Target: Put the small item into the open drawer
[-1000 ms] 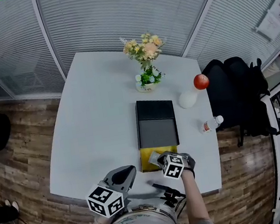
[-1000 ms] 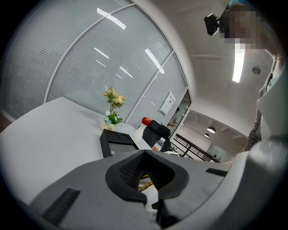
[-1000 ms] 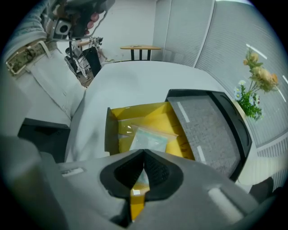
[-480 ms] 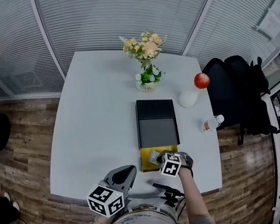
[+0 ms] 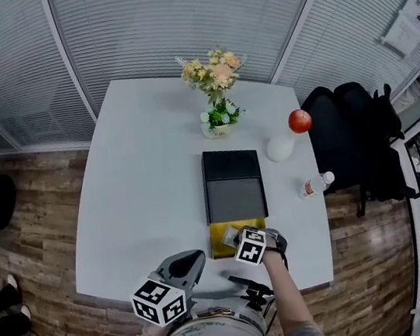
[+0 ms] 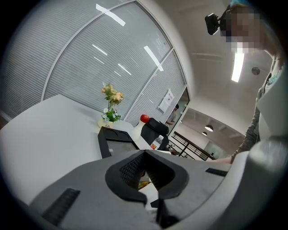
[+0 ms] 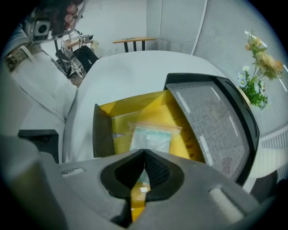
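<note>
Right hand-held gripper [image 7: 144,155] pinching the zip bag [image 7: 150,137] over the open yellow drawer [image 7: 135,105] — left hand-held gripper [image 6: 145,153] pressed together, empty.

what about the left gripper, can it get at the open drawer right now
Probably not cleanly. The right gripper hangs over the yellow drawer, jaws shut on the clear bag, crowding the opening. The left gripper sits off to its side.

Open across bare worktop [image 5: 135,190] at left; blocked beyond the yellow drawer [image 7: 135,105] by the black cabinet [image 5: 233,185]; crowded at right by white vessel [image 5: 279,148] and water bottle [image 5: 316,184].
</note>
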Demonstrator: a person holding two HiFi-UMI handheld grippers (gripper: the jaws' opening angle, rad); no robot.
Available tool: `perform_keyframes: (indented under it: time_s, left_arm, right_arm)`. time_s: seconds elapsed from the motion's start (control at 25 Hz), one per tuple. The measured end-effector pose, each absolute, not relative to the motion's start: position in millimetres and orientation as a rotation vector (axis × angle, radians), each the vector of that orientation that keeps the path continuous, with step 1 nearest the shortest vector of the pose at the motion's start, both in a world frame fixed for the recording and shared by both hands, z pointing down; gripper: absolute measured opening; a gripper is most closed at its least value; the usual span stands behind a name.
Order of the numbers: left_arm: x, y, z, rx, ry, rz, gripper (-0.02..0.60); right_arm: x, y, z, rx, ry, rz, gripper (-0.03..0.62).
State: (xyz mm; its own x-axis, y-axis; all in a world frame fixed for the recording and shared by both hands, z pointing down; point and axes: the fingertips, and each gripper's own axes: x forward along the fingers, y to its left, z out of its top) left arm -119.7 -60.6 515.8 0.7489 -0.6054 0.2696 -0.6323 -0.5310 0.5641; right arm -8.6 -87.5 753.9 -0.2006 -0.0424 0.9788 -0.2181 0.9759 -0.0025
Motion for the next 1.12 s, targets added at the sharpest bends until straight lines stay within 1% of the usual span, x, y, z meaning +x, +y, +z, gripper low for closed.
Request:
perform_keyframes:
  time_s: [0.36, 1.0, 1.12]
  left_arm:
    - [-118, -57, 512, 2.304, -0.937, 0.060, -0.003]
    - [-94, -49, 505, 2.307, -0.972, 0.050, -0.003]
    - [-91, -46, 502, 2.302, -0.995, 0.033, -0.003]
  right_arm:
    - [-9, -87, 754, 0.211, -1.763, 0.162, -0.005]
    - [-4, -89, 752, 0.263, -1.829, 0.127, -0.005]
    - [-3, -90, 750, 0.266, -1.845, 0.139, 0.007]
